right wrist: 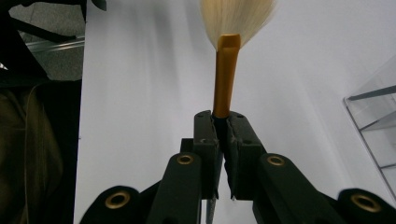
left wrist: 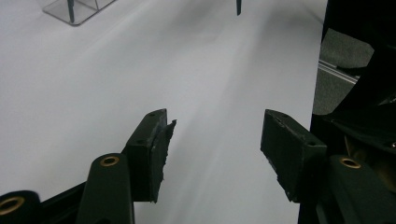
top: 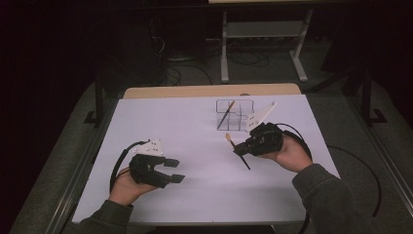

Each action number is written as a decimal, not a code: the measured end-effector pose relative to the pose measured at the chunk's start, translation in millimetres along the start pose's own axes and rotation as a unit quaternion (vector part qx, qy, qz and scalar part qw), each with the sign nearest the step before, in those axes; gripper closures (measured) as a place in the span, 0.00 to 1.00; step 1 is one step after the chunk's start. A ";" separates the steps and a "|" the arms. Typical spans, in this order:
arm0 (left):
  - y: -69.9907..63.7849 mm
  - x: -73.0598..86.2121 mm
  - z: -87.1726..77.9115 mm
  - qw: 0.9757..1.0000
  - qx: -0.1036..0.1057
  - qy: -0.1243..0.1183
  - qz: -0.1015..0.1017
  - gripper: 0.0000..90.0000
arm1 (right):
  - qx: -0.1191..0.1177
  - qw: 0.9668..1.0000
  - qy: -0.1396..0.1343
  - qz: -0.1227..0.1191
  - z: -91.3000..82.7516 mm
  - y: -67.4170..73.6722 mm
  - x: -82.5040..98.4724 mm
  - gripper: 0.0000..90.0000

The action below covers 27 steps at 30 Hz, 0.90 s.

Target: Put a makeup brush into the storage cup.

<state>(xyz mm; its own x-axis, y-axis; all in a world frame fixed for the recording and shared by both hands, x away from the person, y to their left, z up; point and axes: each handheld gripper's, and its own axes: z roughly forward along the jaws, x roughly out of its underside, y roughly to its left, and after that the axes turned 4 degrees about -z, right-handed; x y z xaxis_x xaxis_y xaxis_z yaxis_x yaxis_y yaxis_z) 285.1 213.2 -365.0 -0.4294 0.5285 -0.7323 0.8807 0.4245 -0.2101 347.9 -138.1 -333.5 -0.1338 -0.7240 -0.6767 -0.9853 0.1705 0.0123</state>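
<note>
The brush (right wrist: 227, 70) is clamped in the right gripper (right wrist: 223, 122), whose jaws are closed tight on its golden ferrule; the pale bristle tuft fans out just beyond the pads, and in the high view the dark handle (top: 242, 158) trails out behind the jaws toward the person's side of the table, the bristle end pointing toward the clear organiser (top: 234, 115); the brush is held above the white table sheet (top: 195, 122), right of centre and just in front of the organiser; that organiser stands near the far edge of the sheet, divided into compartments, with another slender dark-handled brush (top: 226, 114) leaning in its left part; the person's right hand (top: 292, 153) wraps the gripper from the near side. The left gripper (top: 171, 170) sits well apart from all this, at the near left of the sheet, held by the left hand (top: 125, 187); its jaws stand parted with nothing between them, the bare sheet showing through the gap in the left gripper view; its pads (left wrist: 161, 149) look worn and ragged at the edges.
</note>
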 end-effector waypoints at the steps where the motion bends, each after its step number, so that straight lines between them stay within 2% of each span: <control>1: -0.1 0.8 -0.6 1.000 -0.002 0.001 -0.002 0.45 | 0.000 1.000 0.000 0.001 -0.6 -1.0 0.3 0.92; 12: 2.9 14.1 -8.4 1.000 -0.021 -0.012 -0.011 0.41 | 0.006 1.000 0.004 0.011 -7.9 -8.1 -2.3 0.92; 18: 5.4 21.9 -8.6 0.999 -0.021 -0.017 -0.023 0.40 | 0.012 1.000 0.006 0.012 -9.3 -13.6 -1.2 0.92; 27: 7.0 27.0 -9.3 0.999 -0.030 -0.021 -0.026 0.37 | 0.019 1.000 0.008 0.021 -13.1 -20.9 -0.6 0.92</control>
<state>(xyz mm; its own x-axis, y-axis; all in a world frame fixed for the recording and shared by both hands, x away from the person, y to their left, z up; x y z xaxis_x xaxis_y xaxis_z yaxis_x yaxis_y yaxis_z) 277.8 237.3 -380.3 -0.4642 0.4747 -0.7478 0.8435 0.4945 -0.2097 367.1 -150.1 -323.8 -0.1774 -0.7262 -0.6642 -0.9740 0.2262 0.0128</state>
